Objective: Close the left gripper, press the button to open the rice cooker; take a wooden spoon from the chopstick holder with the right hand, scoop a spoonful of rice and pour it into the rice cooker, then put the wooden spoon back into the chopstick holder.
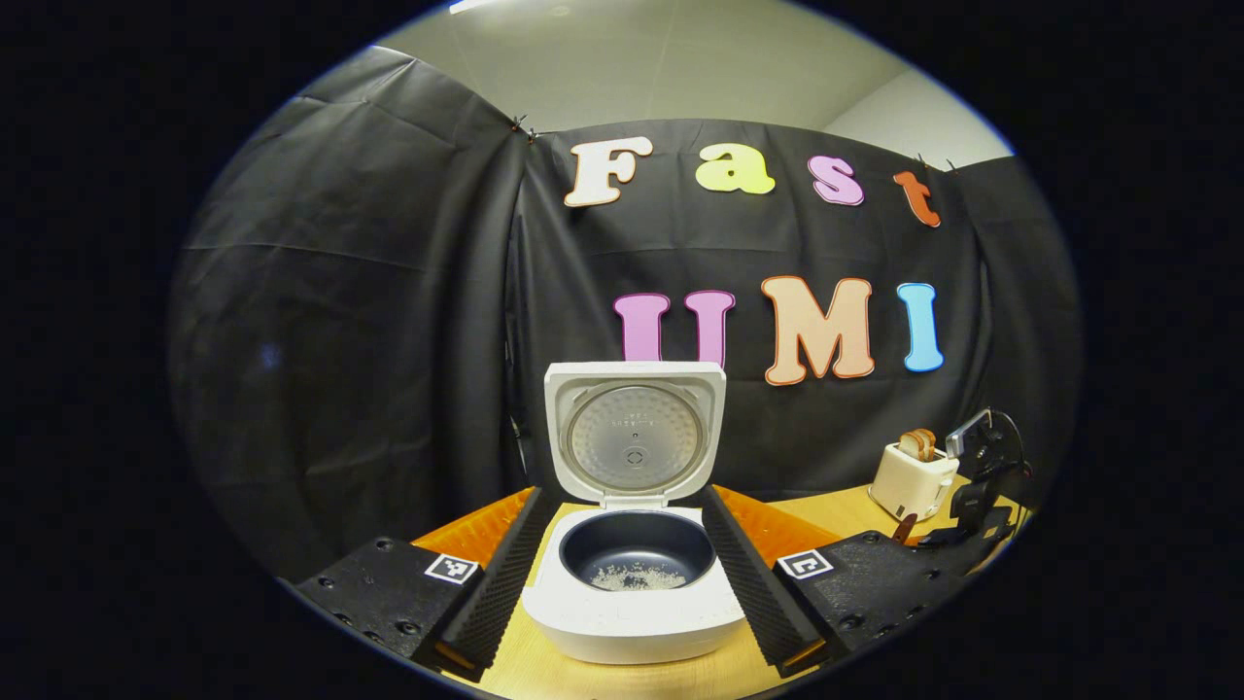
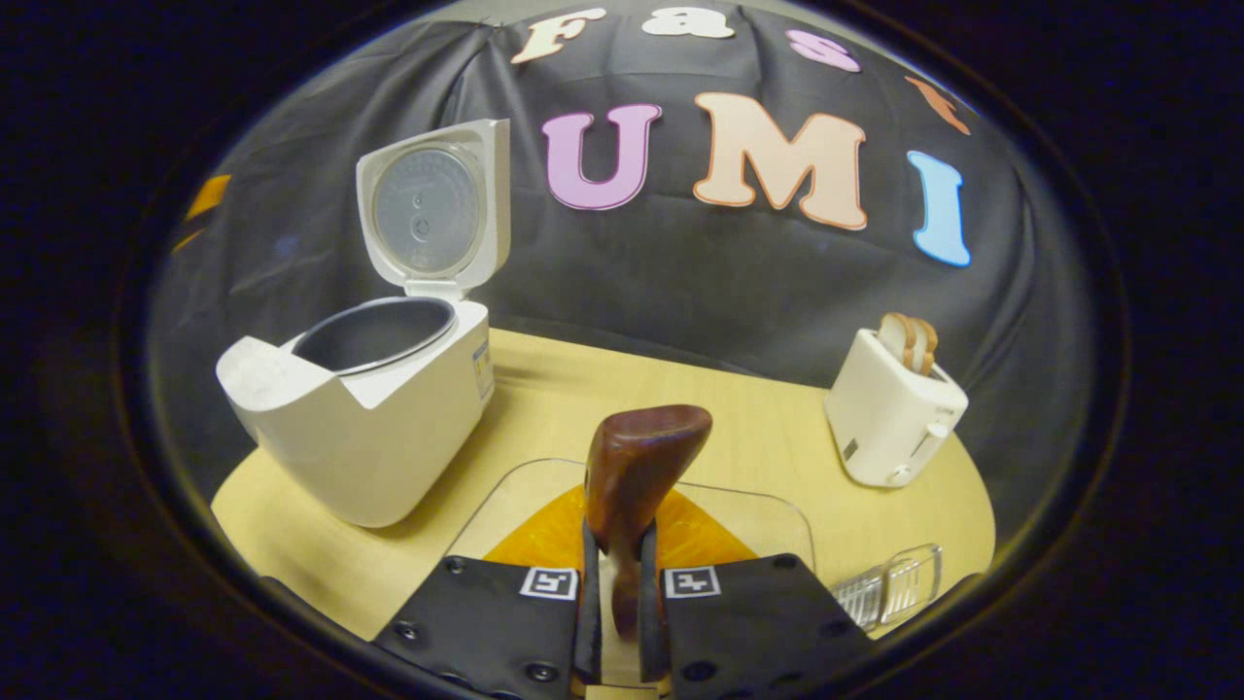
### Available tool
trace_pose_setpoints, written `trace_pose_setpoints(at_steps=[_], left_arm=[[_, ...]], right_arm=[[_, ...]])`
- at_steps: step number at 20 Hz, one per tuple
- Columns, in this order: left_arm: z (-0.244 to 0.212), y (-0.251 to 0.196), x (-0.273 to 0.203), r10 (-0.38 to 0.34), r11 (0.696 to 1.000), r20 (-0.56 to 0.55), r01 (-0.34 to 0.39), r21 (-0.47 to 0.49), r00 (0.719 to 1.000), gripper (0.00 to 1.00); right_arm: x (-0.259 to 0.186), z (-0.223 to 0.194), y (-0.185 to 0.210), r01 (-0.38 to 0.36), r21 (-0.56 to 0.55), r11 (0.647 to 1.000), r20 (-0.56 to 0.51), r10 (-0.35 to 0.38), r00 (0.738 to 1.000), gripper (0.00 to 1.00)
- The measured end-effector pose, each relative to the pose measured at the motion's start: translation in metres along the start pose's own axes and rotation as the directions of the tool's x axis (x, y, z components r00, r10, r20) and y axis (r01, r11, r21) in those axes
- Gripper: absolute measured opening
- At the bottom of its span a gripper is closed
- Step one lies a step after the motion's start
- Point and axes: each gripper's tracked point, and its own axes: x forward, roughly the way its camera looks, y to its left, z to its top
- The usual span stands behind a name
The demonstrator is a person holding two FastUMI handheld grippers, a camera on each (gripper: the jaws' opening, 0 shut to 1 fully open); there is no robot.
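The rice cooker (image 1: 634, 583) stands open on the table (image 2: 544, 389), lid up, with a scatter of rice (image 1: 637, 577) already lying in its pot, so the pressing and pouring look done. The right gripper (image 2: 618, 593) is clenched on the wooden spoon (image 2: 632, 486), bowl upward. The left gripper (image 1: 622, 593) hangs released, its fingers wide either side of the cooker. What seems left is returning the spoon to its holder.

Off-task things around you
A toaster (image 2: 894, 413) holding bread (image 2: 910, 341) stands on the table (image 2: 758, 428), right of your fingers.
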Motion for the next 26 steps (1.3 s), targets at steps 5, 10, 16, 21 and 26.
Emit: trace_pose_setpoints(at_steps=[5, 10, 16, 21, 26], left_arm=[[-0.001, 0.006, 0.004, 0.009, 1.0, -0.001, -0.009, -0.007, 1.0, 0.95], [0.0, 0.007, 0.006, 0.014, 1.0, 0.0, -0.014, -0.004, 1.0, 0.94], [0.004, 0.001, 0.005, 0.009, 1.0, 0.002, -0.009, 0.006, 1.0, 0.94], [0.006, -0.001, 0.002, 0.015, 1.0, 0.007, -0.015, 0.006, 1.0, 0.94], [0.006, 0.003, -0.002, 0.027, 1.0, 0.01, -0.027, -0.001, 1.0, 0.94]], right_arm=[[0.005, -0.008, -0.027, -0.001, 0.326, 0.945, -0.073, 0.026, 0.997, 0.19], [0.007, -0.025, -0.061, 0.027, 0.623, 0.781, -0.129, 0.068, 0.989, 0.19], [-0.002, -0.024, -0.069, -0.009, 0.788, 0.616, -0.104, 0.147, 0.984, 0.18], [-0.01, -0.008, -0.083, -0.029, 0.866, 0.5, -0.066, 0.17, 0.983, 0.18], [-0.018, 0.02, -0.089, -0.07, 0.932, 0.355, 0.0, 0.194, 0.981, 0.19]])
